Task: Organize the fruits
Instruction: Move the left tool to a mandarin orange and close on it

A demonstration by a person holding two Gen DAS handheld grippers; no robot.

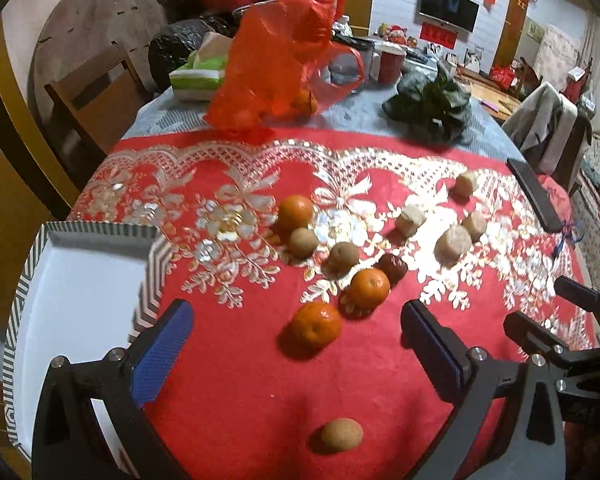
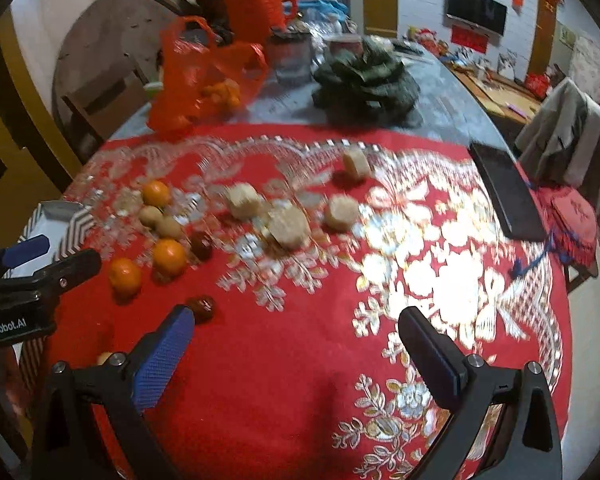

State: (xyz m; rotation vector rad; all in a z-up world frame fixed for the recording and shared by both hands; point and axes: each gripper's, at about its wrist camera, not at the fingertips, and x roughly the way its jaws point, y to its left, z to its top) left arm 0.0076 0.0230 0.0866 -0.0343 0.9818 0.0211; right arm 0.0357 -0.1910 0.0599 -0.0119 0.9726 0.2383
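Three mandarins, brown round fruits, a dark red date and several pale cake-like pieces lie on the red embroidered cloth. My left gripper is open, empty, with the nearest mandarin between its fingers' line. A white tray with striped rim sits at left. My right gripper is open and empty over bare cloth; a second date lies by its left finger. The left gripper shows at that view's left edge.
A red plastic bag with mandarins, a dark leafy bundle, cups and boxes stand at the table's far side. A black phone-like slab lies at the right edge. Wooden chairs stand at left; a jacket-draped chair at right.
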